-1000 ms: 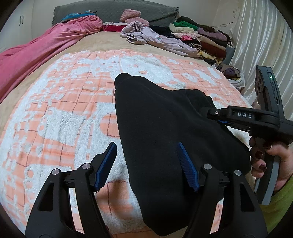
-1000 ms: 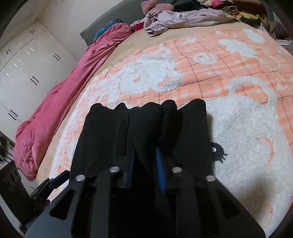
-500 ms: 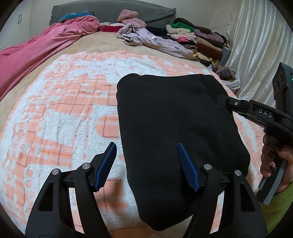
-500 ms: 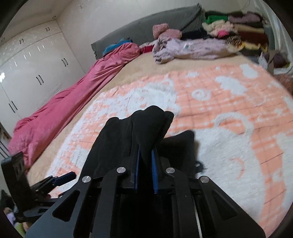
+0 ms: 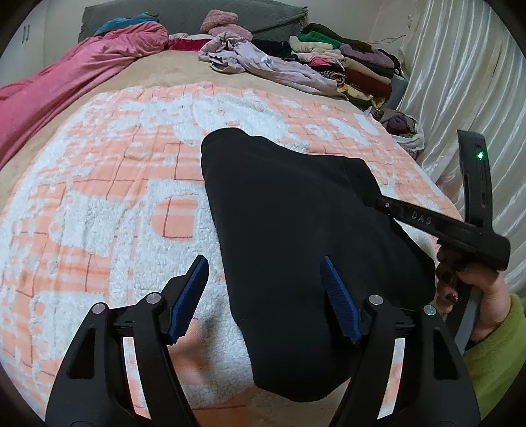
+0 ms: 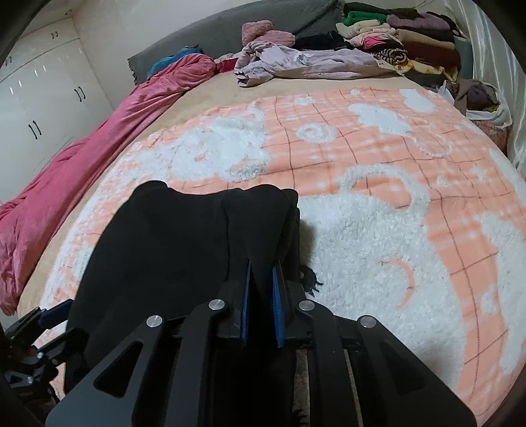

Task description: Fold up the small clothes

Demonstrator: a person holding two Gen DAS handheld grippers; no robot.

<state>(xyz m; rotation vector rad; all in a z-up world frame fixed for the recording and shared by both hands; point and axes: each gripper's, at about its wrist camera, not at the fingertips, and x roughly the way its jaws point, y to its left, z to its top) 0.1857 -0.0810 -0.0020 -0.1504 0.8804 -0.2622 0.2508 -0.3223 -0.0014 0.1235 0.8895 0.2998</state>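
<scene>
A black garment (image 5: 289, 213) lies on the orange-and-white fleece blanket (image 5: 98, 197), its near end reaching the bed's front edge. My left gripper (image 5: 263, 292) hovers over that near end with its jaws opening; the garment's left edge runs below the gap, and neither pad presses on it. My right gripper (image 6: 261, 295) is shut on a raised fold of the black garment (image 6: 171, 246) at its right side, with cloth bunched between the blue pads. The right gripper (image 5: 378, 202) is held by a hand (image 5: 473, 282) in a green sleeve. The left gripper (image 6: 49, 315) shows at the bottom left.
A pink duvet (image 5: 65, 75) lies along the bed's left side. Loose lilac clothes (image 5: 263, 62) and a stack of folded clothes (image 5: 348, 62) sit at the far end by a grey headboard (image 5: 184, 13). A curtain (image 5: 460, 82) hangs on the right and white wardrobes (image 6: 39, 98) stand on the left.
The right gripper swung the pinched edge outward, spreading the black garment wide, then brought it back so the cloth bunches again. The left gripper's jaws stand slightly wider.
</scene>
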